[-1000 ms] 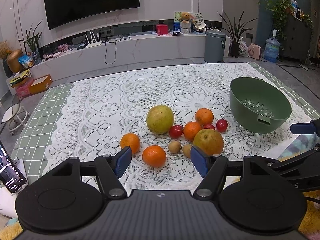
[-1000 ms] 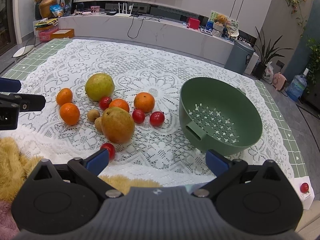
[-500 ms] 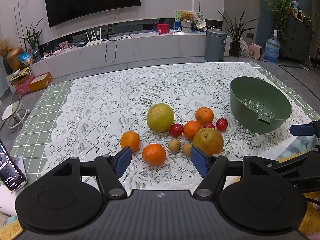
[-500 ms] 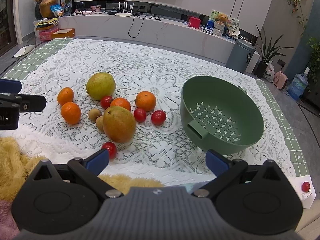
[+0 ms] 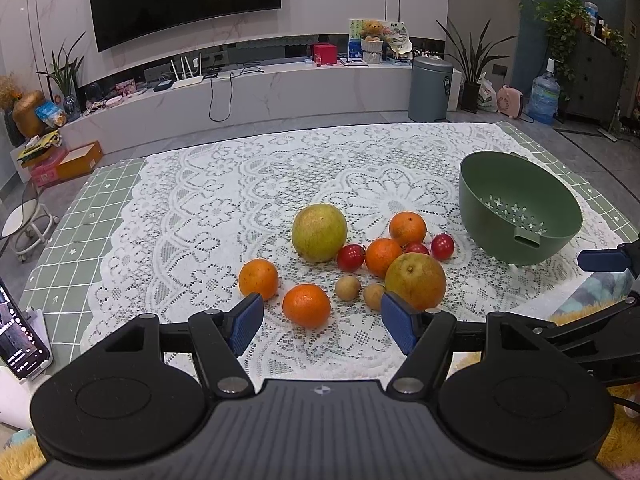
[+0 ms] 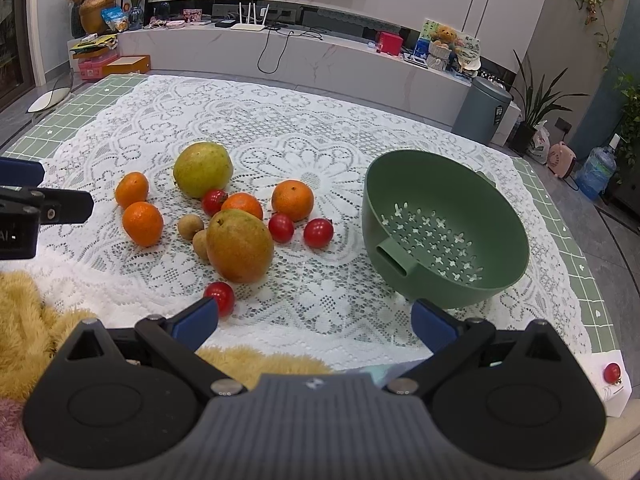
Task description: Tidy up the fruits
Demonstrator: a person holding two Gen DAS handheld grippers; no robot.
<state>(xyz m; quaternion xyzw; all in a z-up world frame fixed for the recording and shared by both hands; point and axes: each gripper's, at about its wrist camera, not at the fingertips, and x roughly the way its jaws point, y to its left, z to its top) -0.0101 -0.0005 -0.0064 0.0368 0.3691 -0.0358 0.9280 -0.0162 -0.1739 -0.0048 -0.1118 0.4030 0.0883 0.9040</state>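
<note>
Left hand-held gripper (image 5: 322, 320) is hovering low over the near edge of the bench (image 5: 120, 208), jaws standing wide, nothing between the blue pads. Right hand-held gripper (image 6: 316, 322) is hovering likewise, jaws wide and holding nothing.

Fruits are sitting in a loose cluster on the lace cloth (image 5: 224, 200), left of centre as the right wrist camera sees it: a green pomelo (image 6: 203, 169) at the far side, a yellow-orange pomelo (image 6: 240, 245) nearer, four oranges, the nearest orange (image 5: 306, 305) lying just ahead of the left pads, two small brown fruits (image 6: 191, 227) touching or nearly so, and several cherry tomatoes. One cherry tomato (image 6: 220, 297) is lying apart, just beside the right hand-held gripper's left finger.

Green colander bowl (image 6: 444, 232) is resting tilted toward the cameras, right of the cluster, with a gap of bare cloth between them; nothing in it.

Wide open cloth is lying to the far side and far left of the fruits. A strip of green checked cover is showing along the bench's left, far and right edges. Yellow fluffy fabric (image 6: 24, 320) is sitting at the near edge
</note>
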